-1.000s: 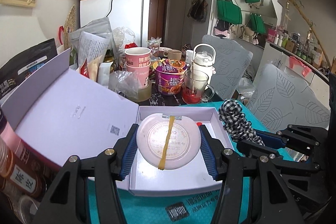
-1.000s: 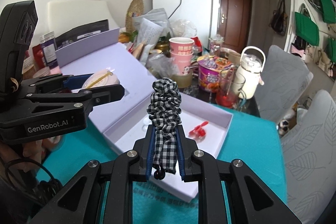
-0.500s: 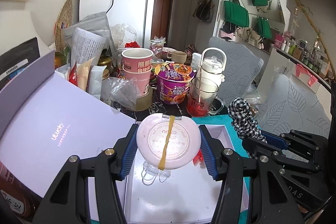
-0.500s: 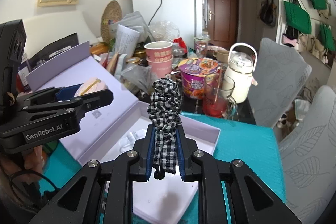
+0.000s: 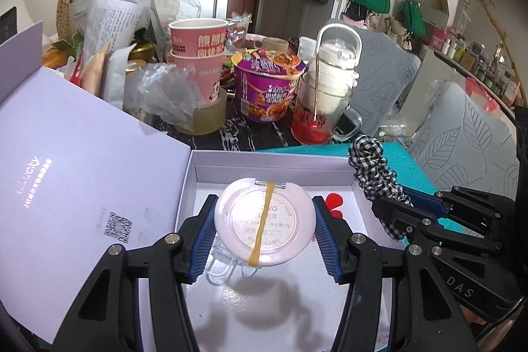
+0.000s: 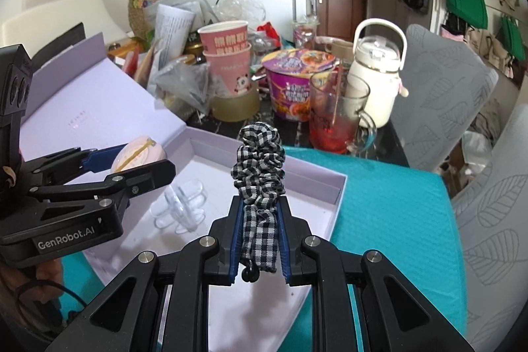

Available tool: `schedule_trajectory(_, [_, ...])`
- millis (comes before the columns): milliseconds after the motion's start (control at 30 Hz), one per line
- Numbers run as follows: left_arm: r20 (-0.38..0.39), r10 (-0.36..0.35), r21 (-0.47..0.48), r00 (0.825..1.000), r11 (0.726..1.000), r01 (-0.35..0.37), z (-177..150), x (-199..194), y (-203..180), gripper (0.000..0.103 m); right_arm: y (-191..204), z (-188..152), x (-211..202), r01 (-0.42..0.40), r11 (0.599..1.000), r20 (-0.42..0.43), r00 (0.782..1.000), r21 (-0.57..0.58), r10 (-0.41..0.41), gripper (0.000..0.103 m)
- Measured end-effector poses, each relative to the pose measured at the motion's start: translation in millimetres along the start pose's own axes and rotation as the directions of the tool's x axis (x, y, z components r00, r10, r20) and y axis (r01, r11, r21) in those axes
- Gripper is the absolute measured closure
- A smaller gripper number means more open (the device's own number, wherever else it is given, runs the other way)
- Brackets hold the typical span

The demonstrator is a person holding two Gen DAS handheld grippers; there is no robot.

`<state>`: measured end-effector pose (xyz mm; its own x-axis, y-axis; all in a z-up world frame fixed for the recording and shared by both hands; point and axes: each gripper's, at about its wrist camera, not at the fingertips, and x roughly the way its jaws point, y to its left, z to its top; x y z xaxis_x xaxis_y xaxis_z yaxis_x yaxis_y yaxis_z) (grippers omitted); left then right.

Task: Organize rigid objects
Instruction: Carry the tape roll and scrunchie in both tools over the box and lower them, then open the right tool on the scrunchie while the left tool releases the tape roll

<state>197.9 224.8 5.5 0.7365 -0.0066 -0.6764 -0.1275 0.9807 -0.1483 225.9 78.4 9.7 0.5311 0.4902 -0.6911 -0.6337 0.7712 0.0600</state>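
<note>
Left wrist view: your left gripper (image 5: 264,231) clamps a round pink compact (image 5: 263,231), banded by a yellow rubber band (image 5: 260,230), between its blue pads, holding it above the floor of the open lavender box (image 5: 274,167); a clear plastic clip (image 5: 221,266) lies beneath it, and red pieces (image 5: 333,200) show just to the right. The box lid (image 5: 82,174) leans open at left. Right wrist view: your right gripper (image 6: 260,240) is closed on a black-and-white checked scrunchie (image 6: 259,167), which stands upright over the box's near edge, above the teal mat (image 6: 389,207). Behind, a purple noodle cup (image 6: 293,84) and a glass mug (image 6: 333,121) crowd the table.
</note>
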Motion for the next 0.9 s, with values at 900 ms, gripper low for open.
schedule_trajectory(900, [-0.138, 0.032, 0.013, 0.99, 0.999, -0.03, -15, 44, -2, 0.048, -6, -14, 47, 0.023, 1.0, -0.129, 0.991, 0.012, -0.021, 0.082])
